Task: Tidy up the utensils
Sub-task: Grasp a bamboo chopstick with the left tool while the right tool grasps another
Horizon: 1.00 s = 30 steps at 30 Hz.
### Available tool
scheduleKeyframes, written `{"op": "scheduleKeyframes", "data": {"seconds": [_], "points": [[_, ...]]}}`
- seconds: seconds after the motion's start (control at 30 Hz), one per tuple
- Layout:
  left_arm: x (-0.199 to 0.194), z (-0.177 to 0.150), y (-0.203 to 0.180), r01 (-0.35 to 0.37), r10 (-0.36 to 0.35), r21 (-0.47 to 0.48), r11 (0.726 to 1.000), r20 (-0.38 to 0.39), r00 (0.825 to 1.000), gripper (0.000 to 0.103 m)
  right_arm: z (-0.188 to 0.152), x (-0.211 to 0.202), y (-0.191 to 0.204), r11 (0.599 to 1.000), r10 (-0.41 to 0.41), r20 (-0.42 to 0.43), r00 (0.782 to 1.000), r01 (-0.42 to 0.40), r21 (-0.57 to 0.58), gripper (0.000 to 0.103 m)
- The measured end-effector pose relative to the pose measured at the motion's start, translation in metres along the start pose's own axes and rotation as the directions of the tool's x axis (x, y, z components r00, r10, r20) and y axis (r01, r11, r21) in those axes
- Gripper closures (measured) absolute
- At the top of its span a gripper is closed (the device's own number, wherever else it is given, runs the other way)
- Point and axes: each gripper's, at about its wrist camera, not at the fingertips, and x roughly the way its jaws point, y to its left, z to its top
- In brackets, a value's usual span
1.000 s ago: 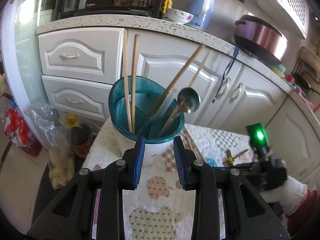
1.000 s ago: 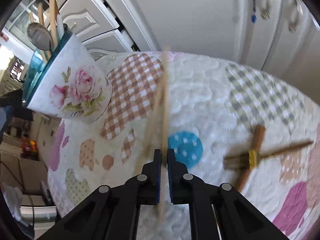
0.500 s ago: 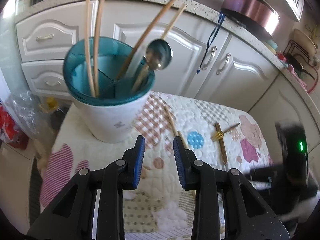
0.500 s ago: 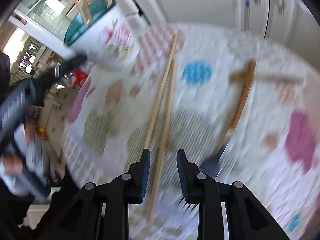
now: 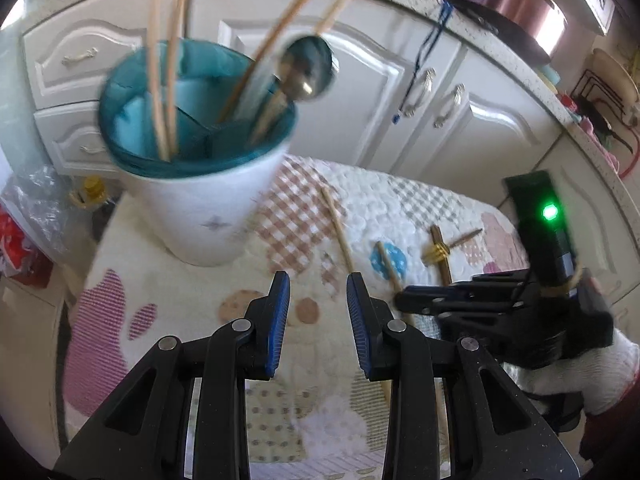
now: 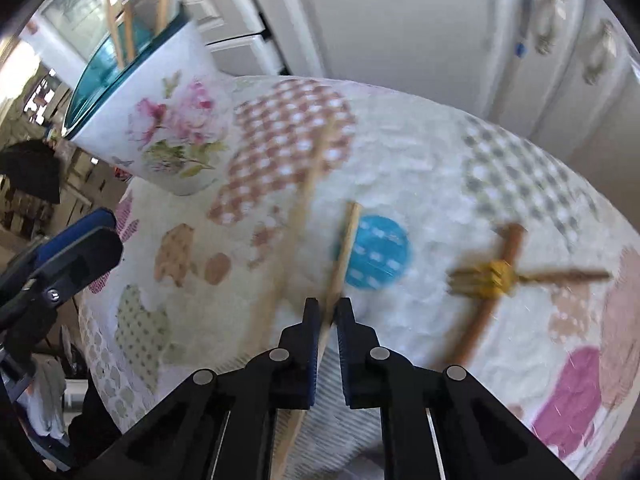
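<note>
My right tool [image 6: 327, 312] is pinched onto one chopstick [image 6: 343, 252], its blue pads nearly together with the stick running up between them across the quilted cloth [image 6: 440, 152] on the tabletop; the wrist view is blurred, so I cannot tell whether the stick is lifted or lying flat. A second chopstick [image 6: 308, 188] lies just beside it to the left, apart from the pads and angled toward the holder. My left tool [image 5: 318, 312] hangs over the cloth with its pads standing apart and nothing between them. The utensil holder [image 5: 200, 200], a white cup with a teal liner and pink flowers on its side, stands at the far left of the cloth; it holds several chopsticks [image 5: 164, 80] and a metal spoon [image 5: 308, 68], all leaning out over the rim. To the right, well apart from the chopsticks, a gold fork [image 6: 480, 276] lies crossed over a brown stick-like utensil [image 6: 496, 292], touching it. White cabinet doors [image 6: 400, 20] stand behind the tabletop.
</note>
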Motion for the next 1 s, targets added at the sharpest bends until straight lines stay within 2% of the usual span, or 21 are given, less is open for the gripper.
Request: {"op": "scheduleKeyframes", "data": {"seconds": [0.17,0.27,0.4,0.47,0.57,0.67,0.87,0.93,1.0], "points": [[0.036,0.002,-0.019,0.041,-0.042,-0.01,0.999,-0.077,0.996,0.074,-0.012,-0.014,-0.029,0.995,0.031,0.033,0.999,-0.035,0.098,0.095],[0.062,0.007,-0.028,0.03,-0.031,-0.015,0.999,-0.129,0.991,0.074,-0.009,-0.015,-0.039,0.987,0.061,0.048,0.997,-0.067,0.143,0.095],[0.087,0.009,-0.027,-0.002,-0.004,-0.03,1.0,-0.191,0.982,0.077,-0.003,-0.014,-0.049,0.986,0.075,0.042,0.996,-0.08,0.143,0.095],[0.087,0.009,-0.026,-0.004,-0.001,-0.028,1.0,-0.175,0.985,0.097,-0.008,-0.015,-0.045,0.988,0.081,0.032,0.996,-0.085,0.129,0.095],[0.081,0.003,-0.02,0.019,-0.026,-0.037,0.999,-0.197,0.98,0.099,-0.014,-0.013,-0.044,0.988,0.09,0.036,0.995,-0.094,0.12,0.095],[0.063,-0.014,-0.013,0.036,-0.04,-0.025,0.999,-0.216,0.975,0.099,-0.021,-0.015,-0.041,0.987,0.125,0.004,0.992,-0.124,0.103,0.096],[0.035,-0.047,-0.008,0.046,-0.043,0.003,0.999,-0.289,0.956,0.099,-0.039,-0.017,-0.026,0.989,0.137,-0.039,0.99,-0.134,0.068,0.096],[0.033,-0.044,-0.006,0.031,-0.032,-0.006,0.999,-0.271,0.962,0.099,-0.036,-0.016,-0.021,0.994,0.097,-0.036,0.995,-0.095,0.05,0.094],[0.035,-0.034,-0.007,0.014,-0.015,-0.006,1.0,-0.243,0.97,0.097,-0.03,-0.015,-0.017,0.997,0.065,-0.028,0.997,-0.065,0.034,0.085]]}}
